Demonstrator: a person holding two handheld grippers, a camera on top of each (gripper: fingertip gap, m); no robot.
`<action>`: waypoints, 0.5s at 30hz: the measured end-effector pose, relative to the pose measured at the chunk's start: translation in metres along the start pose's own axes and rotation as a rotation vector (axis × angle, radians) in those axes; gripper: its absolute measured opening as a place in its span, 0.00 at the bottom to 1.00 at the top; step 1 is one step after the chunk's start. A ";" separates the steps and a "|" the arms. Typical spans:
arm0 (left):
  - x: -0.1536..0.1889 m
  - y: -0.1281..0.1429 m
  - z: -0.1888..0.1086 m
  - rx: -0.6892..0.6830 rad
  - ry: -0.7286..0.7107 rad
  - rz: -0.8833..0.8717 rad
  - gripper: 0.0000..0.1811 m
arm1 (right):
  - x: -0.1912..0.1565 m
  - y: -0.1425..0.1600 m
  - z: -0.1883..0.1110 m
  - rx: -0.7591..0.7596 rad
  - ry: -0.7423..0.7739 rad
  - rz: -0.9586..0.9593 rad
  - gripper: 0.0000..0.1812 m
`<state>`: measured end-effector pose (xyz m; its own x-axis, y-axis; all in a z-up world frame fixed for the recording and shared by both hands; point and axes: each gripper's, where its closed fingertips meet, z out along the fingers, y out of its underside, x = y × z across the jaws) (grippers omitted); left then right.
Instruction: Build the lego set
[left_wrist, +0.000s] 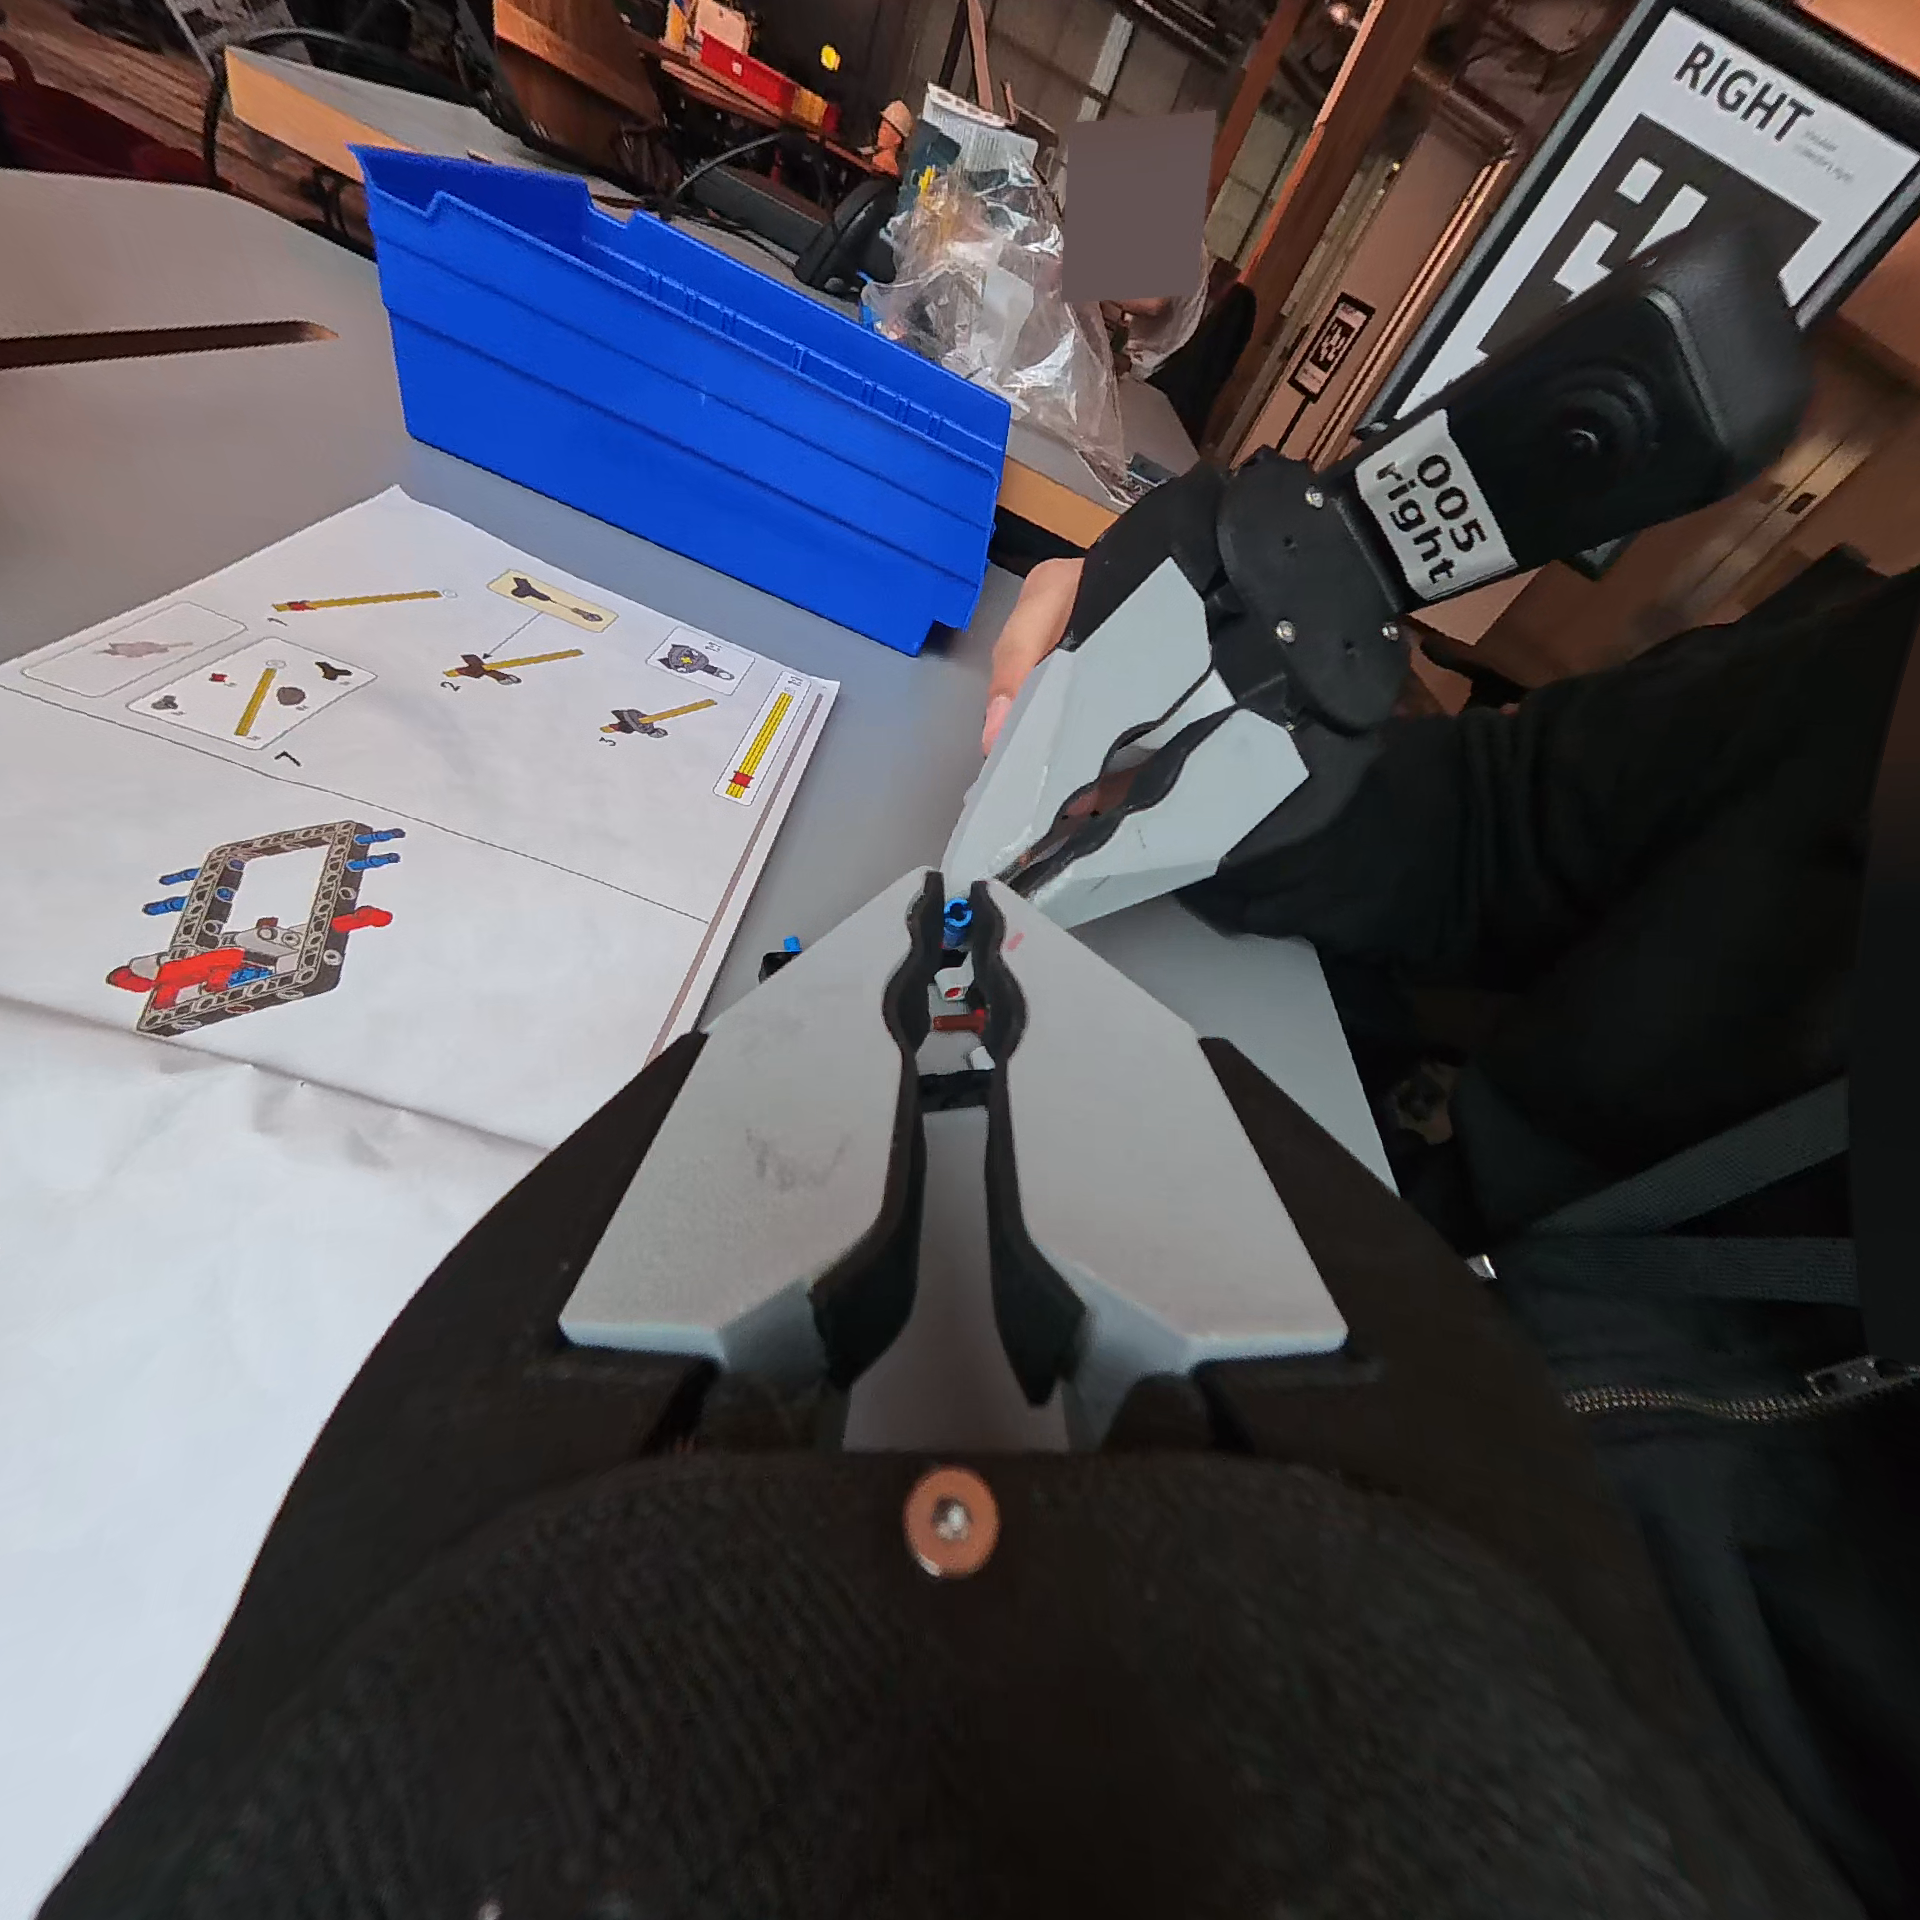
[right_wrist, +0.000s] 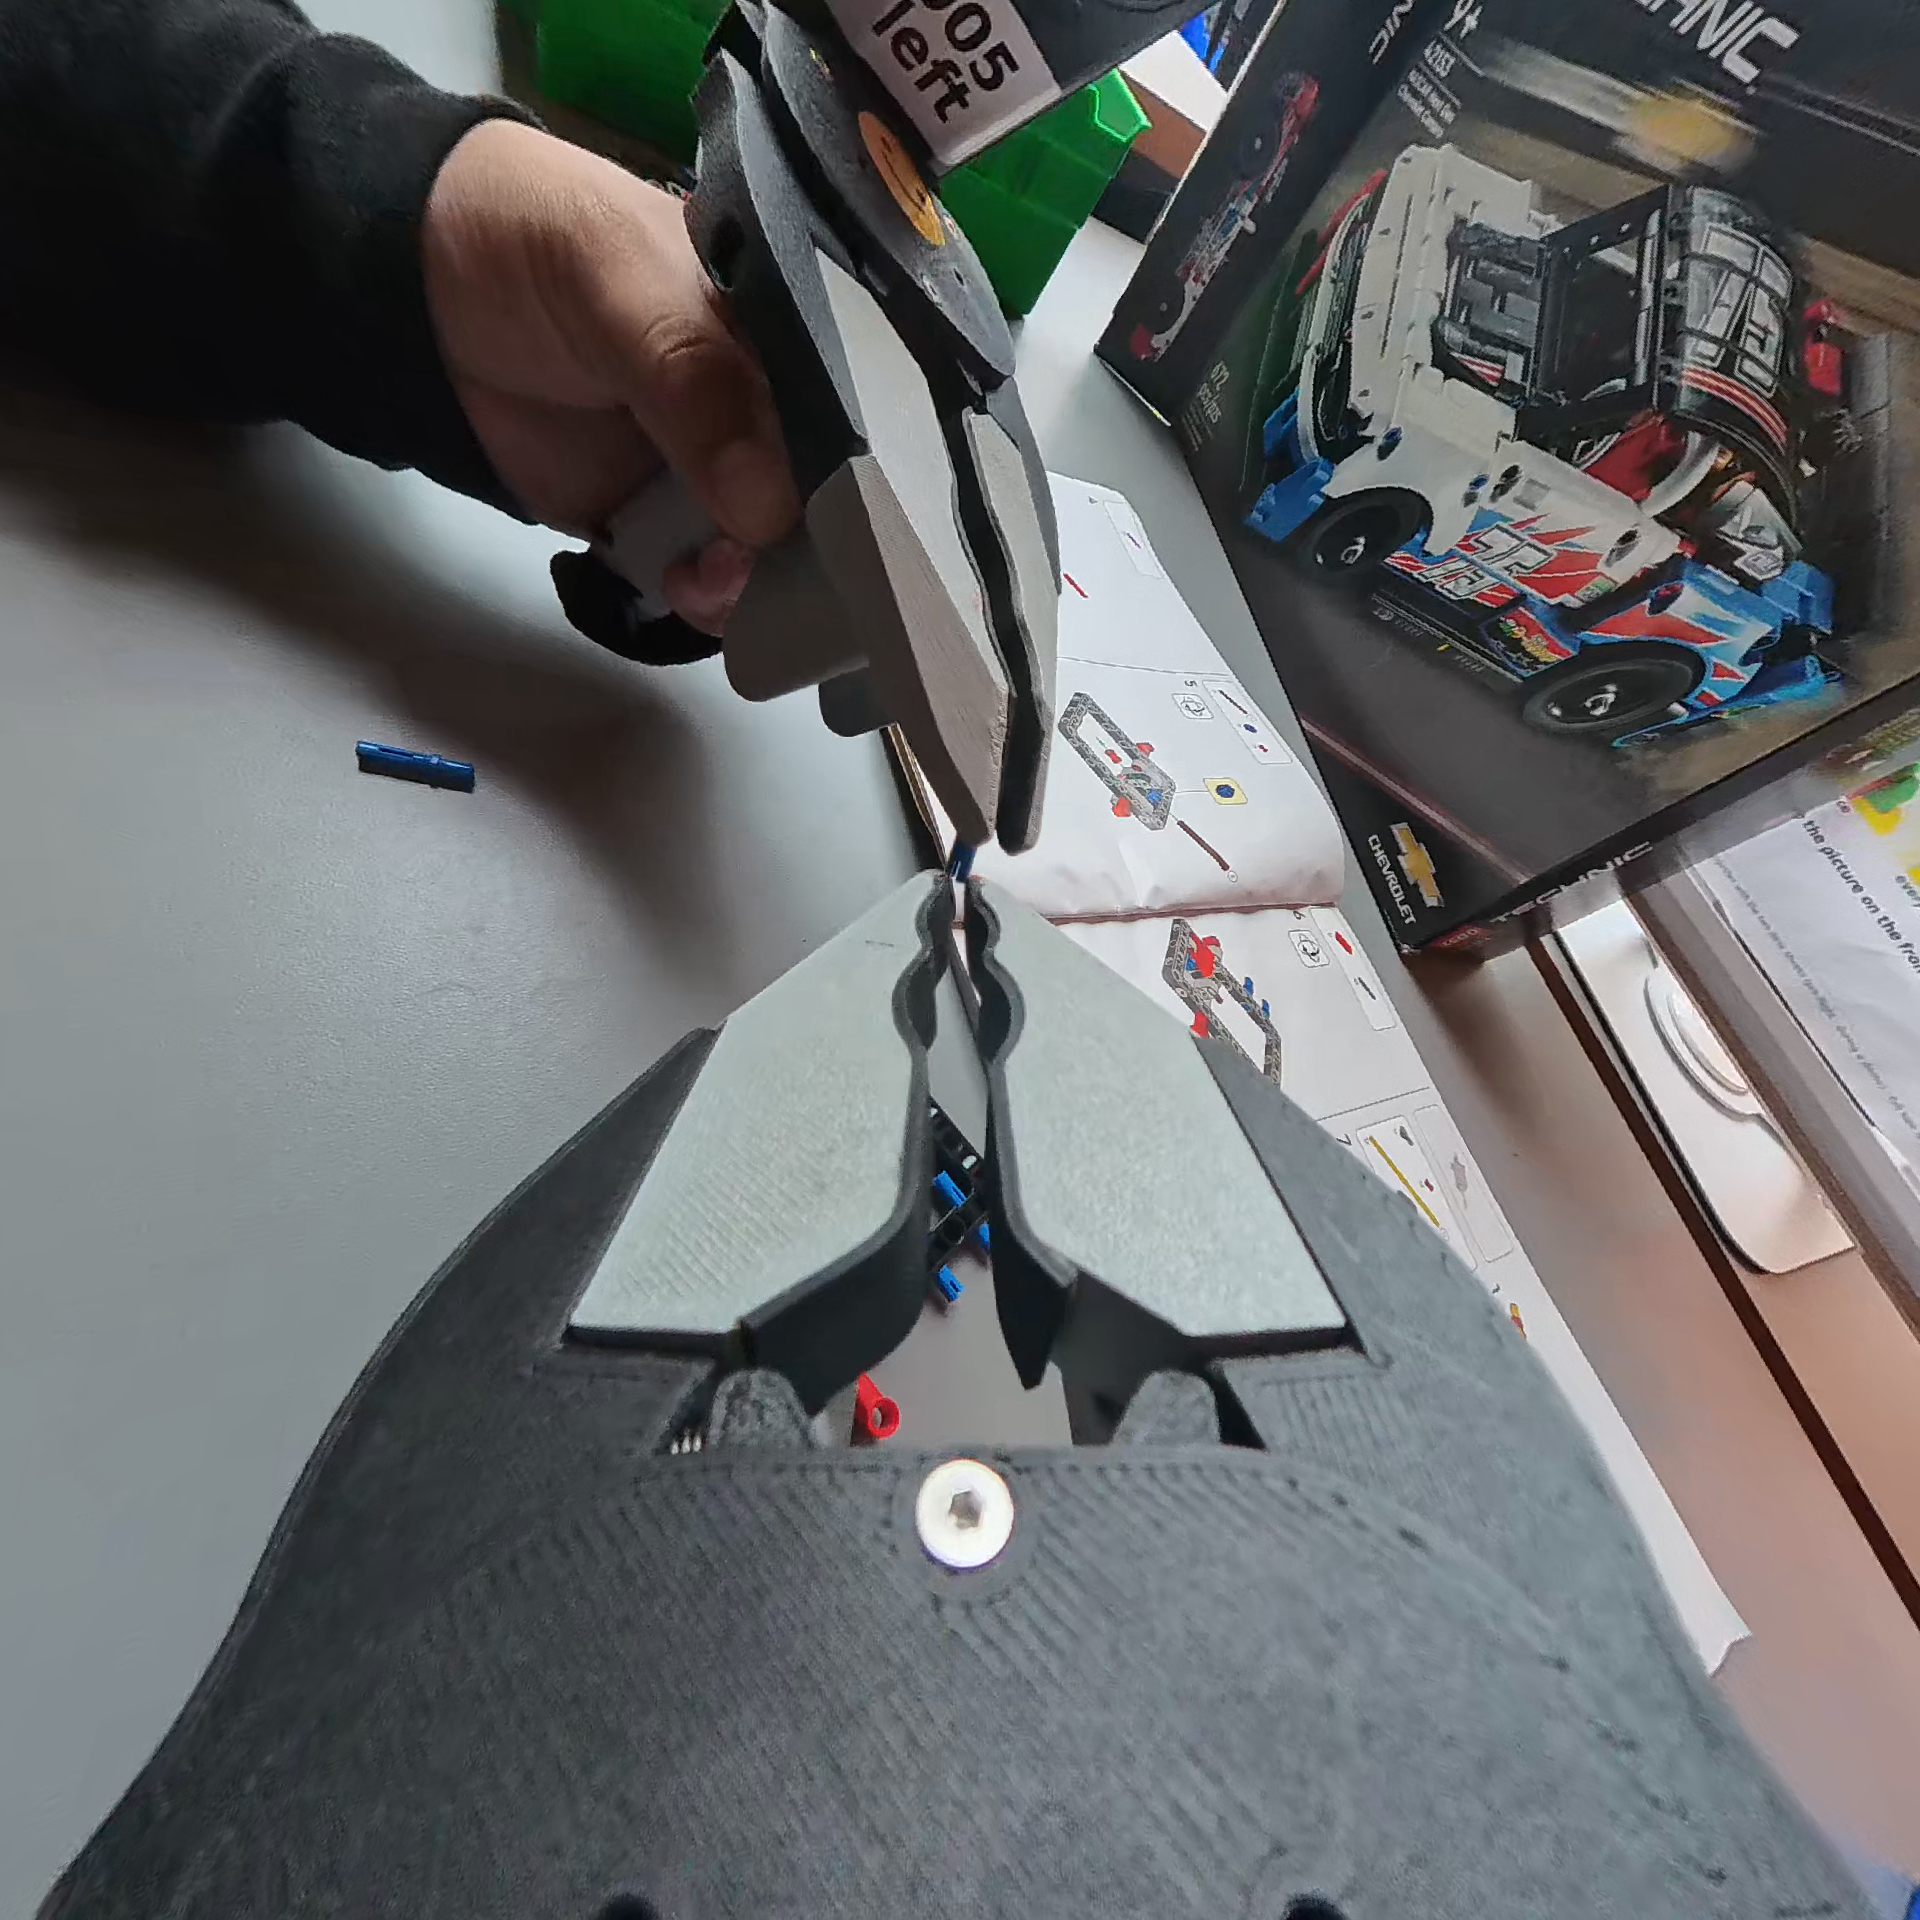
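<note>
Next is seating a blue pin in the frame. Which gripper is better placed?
Left. The left gripper is shut on a blue pin, the frame lying beneath it; the right gripper only faces that pin.

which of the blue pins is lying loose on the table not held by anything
The blue pin lying flat on the bare grey table, left of both grippers. The other blue pin is pinched at the left gripper tips.
</note>
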<state>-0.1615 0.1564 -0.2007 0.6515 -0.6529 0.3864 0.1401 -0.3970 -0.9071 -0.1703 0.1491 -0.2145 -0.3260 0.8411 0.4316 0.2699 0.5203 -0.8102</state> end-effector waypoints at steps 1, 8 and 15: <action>0.000 0.000 0.000 -0.001 0.002 -0.004 0.02 | 0.000 0.000 0.000 -0.001 0.001 -0.003 0.00; 0.001 0.000 0.001 0.000 -0.001 -0.004 0.02 | 0.000 -0.002 0.001 -0.001 0.013 -0.010 0.00; 0.000 -0.001 0.001 0.005 -0.005 -0.018 0.02 | 0.001 -0.001 0.001 -0.014 0.020 -0.006 0.00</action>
<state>-0.1610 0.1569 -0.1999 0.6523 -0.6426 0.4019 0.1553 -0.4057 -0.9007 -0.1715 0.1494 -0.2137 -0.3098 0.8407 0.4441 0.2803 0.5271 -0.8022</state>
